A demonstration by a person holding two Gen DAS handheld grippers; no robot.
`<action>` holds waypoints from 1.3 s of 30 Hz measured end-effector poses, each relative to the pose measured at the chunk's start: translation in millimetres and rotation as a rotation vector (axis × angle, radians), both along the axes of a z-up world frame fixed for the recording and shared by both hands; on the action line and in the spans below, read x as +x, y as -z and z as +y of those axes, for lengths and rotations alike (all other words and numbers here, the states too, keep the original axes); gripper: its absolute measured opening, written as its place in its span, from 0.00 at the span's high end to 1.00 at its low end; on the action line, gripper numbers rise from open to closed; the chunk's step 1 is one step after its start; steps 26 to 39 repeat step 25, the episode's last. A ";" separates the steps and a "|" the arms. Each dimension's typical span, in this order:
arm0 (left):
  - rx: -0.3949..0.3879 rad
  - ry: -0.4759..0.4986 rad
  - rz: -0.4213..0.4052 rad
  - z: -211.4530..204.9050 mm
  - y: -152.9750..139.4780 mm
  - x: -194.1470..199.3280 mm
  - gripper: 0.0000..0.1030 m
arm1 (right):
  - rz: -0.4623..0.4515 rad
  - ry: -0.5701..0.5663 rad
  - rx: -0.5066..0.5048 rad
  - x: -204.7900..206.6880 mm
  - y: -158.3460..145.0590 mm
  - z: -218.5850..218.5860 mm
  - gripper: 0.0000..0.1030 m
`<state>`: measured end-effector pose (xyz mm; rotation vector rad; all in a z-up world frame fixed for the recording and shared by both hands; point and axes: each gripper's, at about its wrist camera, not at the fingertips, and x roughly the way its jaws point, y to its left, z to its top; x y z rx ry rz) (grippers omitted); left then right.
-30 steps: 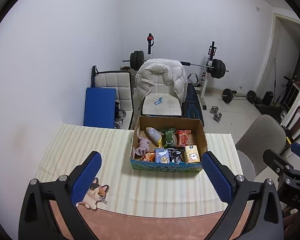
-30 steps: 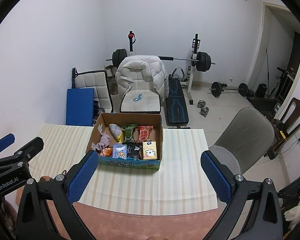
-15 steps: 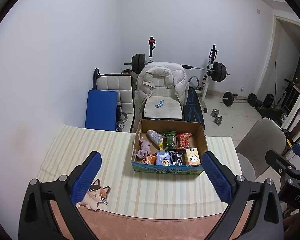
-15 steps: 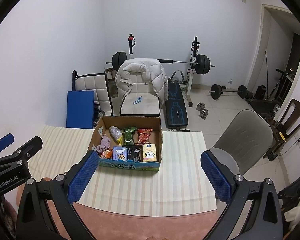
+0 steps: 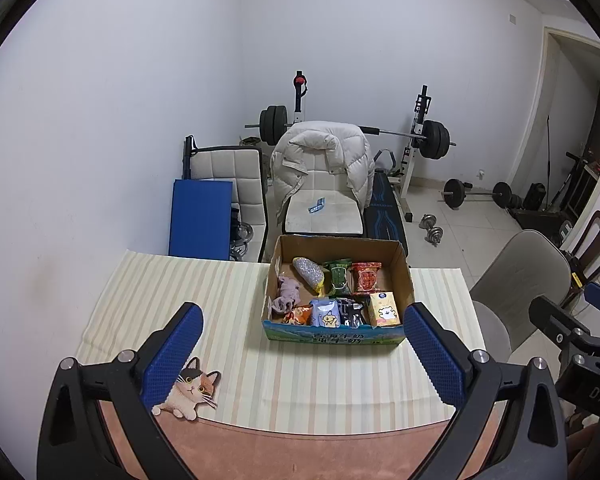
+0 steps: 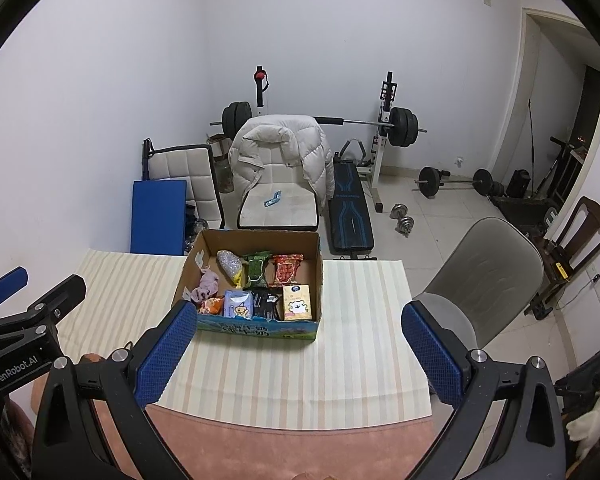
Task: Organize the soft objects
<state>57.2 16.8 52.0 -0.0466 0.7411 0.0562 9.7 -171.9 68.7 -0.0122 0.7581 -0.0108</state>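
A cardboard box stands on the striped tablecloth. It holds several snack packets and a purple soft toy. A cat-shaped plush lies at the cloth's near left edge, next to my left gripper's left finger. My left gripper is open and empty, above the table's near edge, short of the box. My right gripper is open and empty, likewise short of the box. Each gripper shows at the other view's edge.
Behind the table stand a white chair with a puffy jacket, a blue mat, a weight bench and barbell rack. A grey chair stands right of the table. Dumbbells lie on the floor.
Both grippers have drawn back and risen a little, so the box sits slightly farther and lower in both views. Both stay open.
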 end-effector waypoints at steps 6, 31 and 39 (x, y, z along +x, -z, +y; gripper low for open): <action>0.000 -0.002 0.000 -1.4 1.0 0.2 0.00 | 0.002 0.002 -0.001 -5.0 2.7 -0.8 0.00; -0.007 0.004 -0.017 -1.7 1.5 -4.5 0.00 | -0.012 -0.010 -0.002 -8.6 -3.4 0.9 0.00; -0.007 0.004 -0.017 -1.7 1.5 -4.5 0.00 | -0.012 -0.010 -0.002 -8.6 -3.4 0.9 0.00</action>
